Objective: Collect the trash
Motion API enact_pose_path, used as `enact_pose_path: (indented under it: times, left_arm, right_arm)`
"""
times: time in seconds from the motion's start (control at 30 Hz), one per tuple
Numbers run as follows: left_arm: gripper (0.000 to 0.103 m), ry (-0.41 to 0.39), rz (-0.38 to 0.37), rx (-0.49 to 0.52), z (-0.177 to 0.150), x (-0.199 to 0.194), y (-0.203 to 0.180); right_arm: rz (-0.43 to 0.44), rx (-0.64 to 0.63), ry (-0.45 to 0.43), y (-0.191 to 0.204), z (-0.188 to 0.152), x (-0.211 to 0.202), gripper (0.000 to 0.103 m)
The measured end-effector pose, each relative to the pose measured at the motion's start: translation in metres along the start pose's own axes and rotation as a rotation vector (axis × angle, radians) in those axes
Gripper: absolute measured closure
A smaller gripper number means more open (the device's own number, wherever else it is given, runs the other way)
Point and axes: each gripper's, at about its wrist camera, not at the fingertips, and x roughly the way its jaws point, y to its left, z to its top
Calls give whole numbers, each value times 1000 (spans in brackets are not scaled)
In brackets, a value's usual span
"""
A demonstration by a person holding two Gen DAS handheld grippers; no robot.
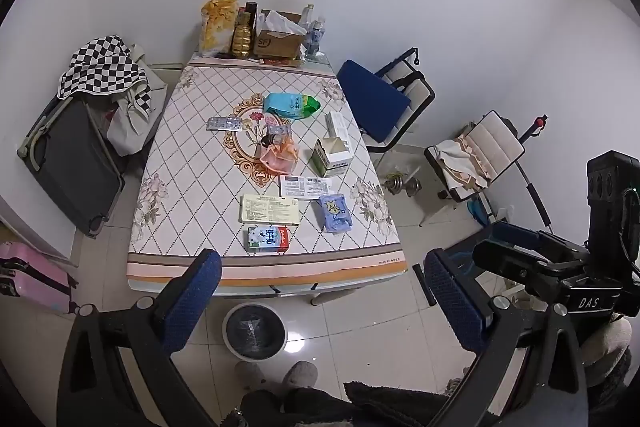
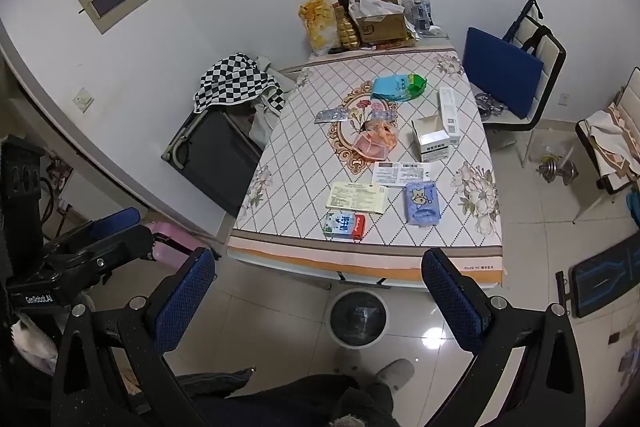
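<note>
Evidently nothing is collected yet: both left tongs point(image 1: 322, 293) and right tongs point(image 2: 320, 293) hang released; the milk carton point(image 1: 268, 239) ahead wants grasping, then dropping into the bin point(image 1: 256, 331) below.

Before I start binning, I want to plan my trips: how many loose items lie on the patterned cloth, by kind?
Blister packs: 2
Boxes and cartons: 4
Bags and soft packs: 3
Paper slips: 1
Total: 10
</note>
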Motion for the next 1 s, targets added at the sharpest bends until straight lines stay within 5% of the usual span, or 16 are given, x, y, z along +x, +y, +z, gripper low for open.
enact_pose_path:
  times: [1.0]
  left_arm:
    - [0, -3, -5, -1, 0, 0, 0]
  right_arm:
    - [18, -12, -9, -1, 0, -3, 0]
